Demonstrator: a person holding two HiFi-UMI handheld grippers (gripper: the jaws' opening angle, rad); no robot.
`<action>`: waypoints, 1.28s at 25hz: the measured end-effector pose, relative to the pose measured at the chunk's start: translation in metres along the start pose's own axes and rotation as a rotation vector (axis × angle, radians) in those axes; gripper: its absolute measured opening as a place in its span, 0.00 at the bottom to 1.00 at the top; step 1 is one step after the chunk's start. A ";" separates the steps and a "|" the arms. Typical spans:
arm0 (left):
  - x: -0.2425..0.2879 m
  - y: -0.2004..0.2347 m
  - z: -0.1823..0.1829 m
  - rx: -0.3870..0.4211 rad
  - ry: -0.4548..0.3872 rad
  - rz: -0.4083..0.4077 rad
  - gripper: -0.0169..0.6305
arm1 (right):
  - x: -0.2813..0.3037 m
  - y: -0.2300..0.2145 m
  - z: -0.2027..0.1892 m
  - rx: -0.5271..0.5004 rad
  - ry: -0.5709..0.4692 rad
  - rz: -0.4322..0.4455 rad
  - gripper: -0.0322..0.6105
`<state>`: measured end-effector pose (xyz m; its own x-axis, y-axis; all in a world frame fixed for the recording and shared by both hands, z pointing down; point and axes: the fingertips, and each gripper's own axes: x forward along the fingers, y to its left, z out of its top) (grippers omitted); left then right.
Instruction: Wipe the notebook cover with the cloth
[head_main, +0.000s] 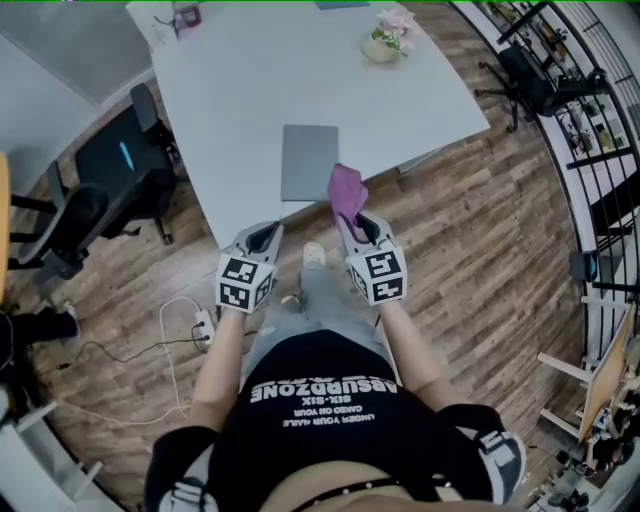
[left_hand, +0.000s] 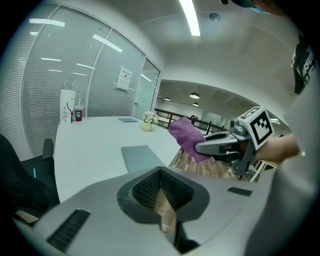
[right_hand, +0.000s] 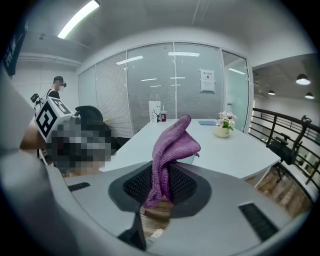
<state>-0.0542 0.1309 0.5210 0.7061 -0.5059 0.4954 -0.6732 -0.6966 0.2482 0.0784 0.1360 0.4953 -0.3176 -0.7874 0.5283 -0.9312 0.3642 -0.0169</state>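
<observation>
Clamping the cloth (head_main: 346, 190) at 5 o'clock of the notebook (head_main: 309, 160), the right gripper (head_main: 352, 222) seems poised to wipe; the left gripper (head_main: 262, 236), jaws together and empty, idles at 7 o'clock.

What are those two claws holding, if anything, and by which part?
The right gripper pinches the purple cloth near one end, the rest standing free. The left gripper is shut on nothing.

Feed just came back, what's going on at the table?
A person stands at the near edge of the white table. The right gripper is shut on a purple cloth, held in the air near the grey notebook, not on it. The left gripper is shut and empty. Wiping has not started.
</observation>
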 end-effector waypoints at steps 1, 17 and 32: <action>0.006 0.005 0.003 -0.005 0.005 0.008 0.05 | 0.008 -0.009 0.004 -0.001 0.001 0.003 0.19; 0.091 0.049 0.007 -0.082 0.098 0.101 0.05 | 0.118 -0.112 0.025 -0.076 0.096 0.067 0.20; 0.116 0.073 -0.010 -0.117 0.200 0.121 0.05 | 0.200 -0.149 0.007 -0.049 0.256 -0.019 0.20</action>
<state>-0.0238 0.0266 0.6053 0.5693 -0.4632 0.6792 -0.7791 -0.5677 0.2659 0.1523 -0.0793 0.5979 -0.2390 -0.6452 0.7257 -0.9246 0.3794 0.0328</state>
